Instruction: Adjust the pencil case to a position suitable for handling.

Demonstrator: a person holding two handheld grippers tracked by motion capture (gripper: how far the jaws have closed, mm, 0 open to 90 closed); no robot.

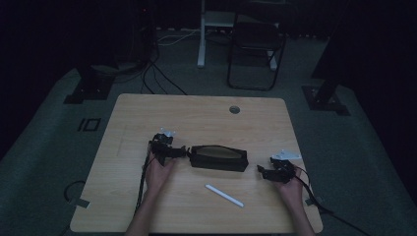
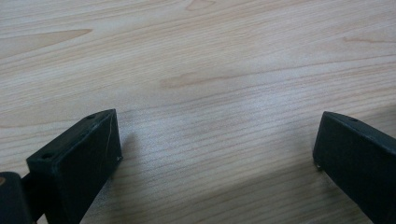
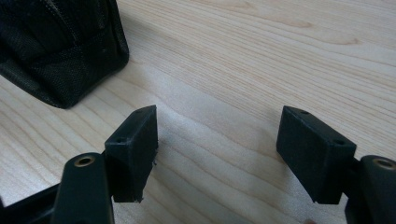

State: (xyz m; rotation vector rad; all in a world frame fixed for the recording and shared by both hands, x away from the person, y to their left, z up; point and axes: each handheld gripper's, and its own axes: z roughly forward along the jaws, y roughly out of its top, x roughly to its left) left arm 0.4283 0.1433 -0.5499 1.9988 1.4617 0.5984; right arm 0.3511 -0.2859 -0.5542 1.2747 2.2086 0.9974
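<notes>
We look down on a pale wooden table (image 1: 147, 206) in a dim room, with a person's forearms coming in from the bottom edge. A black fabric pouch (image 1: 219, 158) lies near the middle of the table, its long side running left to right and its top open. The left gripper (image 1: 183, 151) rests just beside the pouch's left end; from above we cannot tell whether it touches the fabric. In the left gripper view its jaws stand wide apart over bare wood, with nothing between them. The right gripper (image 1: 260, 169) lies near the pouch's right end, apart from it, its jaws pointing toward the pouch. In the right gripper view these jaws also stand wide apart with only wood between them, and a corner of the pouch (image 3: 60, 51) shows at the upper left, clear of the jaws. A white pen (image 1: 224, 195) lies slantwise on the table in front of the pouch, between the two hands and apart from both. A round hole (image 1: 234, 109) sits near the table's far edge.
</notes>
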